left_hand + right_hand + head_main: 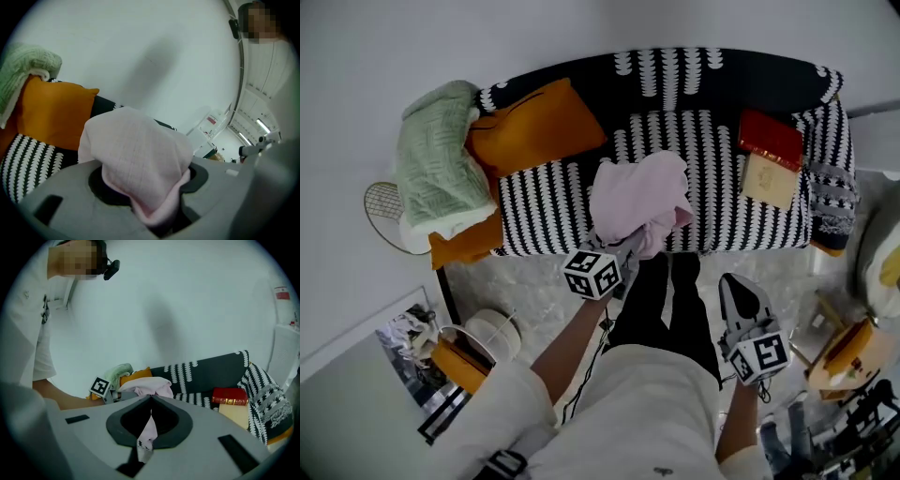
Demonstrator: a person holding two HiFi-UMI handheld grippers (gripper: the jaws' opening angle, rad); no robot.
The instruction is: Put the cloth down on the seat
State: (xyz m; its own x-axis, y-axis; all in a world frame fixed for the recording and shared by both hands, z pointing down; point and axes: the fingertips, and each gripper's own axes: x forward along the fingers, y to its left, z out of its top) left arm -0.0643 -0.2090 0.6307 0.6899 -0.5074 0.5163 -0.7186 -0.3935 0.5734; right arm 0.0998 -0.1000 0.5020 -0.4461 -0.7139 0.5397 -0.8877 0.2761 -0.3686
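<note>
two tongs are at work. the left gripper (625,249) is clenched on a bunched pink cloth (639,199), whose folds spill out over both jaws. the right gripper (734,283) stands apart from that bundle, its jaws pinched together on a thin pink strip (149,430). no view shows whether the strip is part of the cloth.

the cloth hangs over the front edge of the sofa seat (703,150), about midway along it. whether it touches the seat yet cannot be told.

likely trouble: let go here, the bundle could slide off the front edge to the floor, since much of it seems to sit at or past that edge. if the strip does join the cloth, a pull from the right tongs could drag it off the seat.

there is no true container on the seat. it bears an orange cushion (534,127) and a green blanket (441,159) at its left end, and a red book (771,139) on a tan book (769,180) at its right. a round wire basket (382,202) stands beside the left end, its contents hidden.
</note>
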